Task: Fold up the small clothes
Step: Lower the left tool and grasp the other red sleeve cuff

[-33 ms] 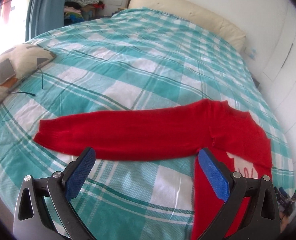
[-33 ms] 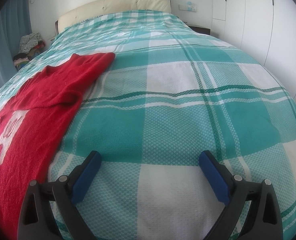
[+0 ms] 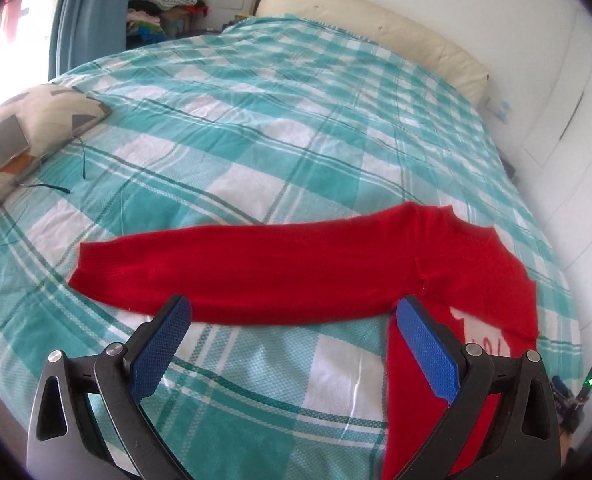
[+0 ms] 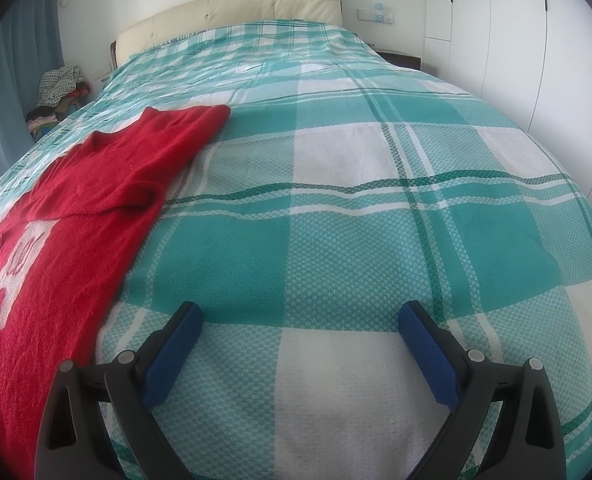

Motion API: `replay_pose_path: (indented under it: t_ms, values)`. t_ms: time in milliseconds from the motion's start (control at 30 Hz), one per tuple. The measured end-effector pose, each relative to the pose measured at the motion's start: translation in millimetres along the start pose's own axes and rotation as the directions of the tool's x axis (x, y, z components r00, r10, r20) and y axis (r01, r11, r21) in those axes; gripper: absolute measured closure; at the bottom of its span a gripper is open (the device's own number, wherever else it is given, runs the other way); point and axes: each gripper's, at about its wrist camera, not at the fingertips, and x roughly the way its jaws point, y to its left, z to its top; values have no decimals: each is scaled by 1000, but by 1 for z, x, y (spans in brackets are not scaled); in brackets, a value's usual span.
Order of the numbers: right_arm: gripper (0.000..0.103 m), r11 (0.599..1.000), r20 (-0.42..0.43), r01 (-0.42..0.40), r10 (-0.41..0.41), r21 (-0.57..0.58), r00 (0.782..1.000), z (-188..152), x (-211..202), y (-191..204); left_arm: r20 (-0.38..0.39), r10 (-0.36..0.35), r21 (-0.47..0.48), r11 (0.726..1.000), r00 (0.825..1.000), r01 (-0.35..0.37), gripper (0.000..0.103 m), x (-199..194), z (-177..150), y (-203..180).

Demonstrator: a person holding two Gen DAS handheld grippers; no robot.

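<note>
A red knit sweater [image 3: 468, 256] with a white motif lies flat on the teal-and-white checked bed cover [image 3: 279, 128]. One sleeve [image 3: 231, 268] stretches out to the left across the left wrist view. My left gripper [image 3: 291, 320] is open and empty, just in front of that sleeve, its right finger over the sweater's body. In the right wrist view the sweater [image 4: 67, 224] lies at the left with its other sleeve folded in over the chest. My right gripper [image 4: 300, 320] is open and empty over bare cover, to the right of the sweater.
A patterned pillow [image 3: 35, 120] with a phone [image 3: 7, 140] on it lies at the bed's left edge. A cream headboard [image 4: 231, 12] stands at the far end. A pile of clothes [image 4: 59, 88] sits beyond the bed by the blue curtain. White wardrobe doors [image 4: 536, 40] line the right.
</note>
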Motion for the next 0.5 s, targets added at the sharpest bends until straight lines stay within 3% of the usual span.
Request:
replay_pose_path:
  t_ms: [100, 233, 400, 500]
  values:
    - [5, 1000, 1, 0, 0, -1, 1000, 0, 0, 0, -5, -24, -83, 996, 1000, 24, 0, -8, 24, 40]
    - [5, 1000, 1, 0, 0, -1, 1000, 0, 0, 0, -18, 45, -179, 983, 999, -47, 0, -10, 52, 105]
    - [4, 1000, 2, -4, 4, 0, 1000, 0, -1, 0, -159, 76, -195, 975, 984, -107, 1, 26, 53, 160]
    - [4, 1000, 2, -3, 3, 0, 1000, 0, -1, 1, -256, 119, -186, 968, 959, -170, 2, 54, 38, 178]
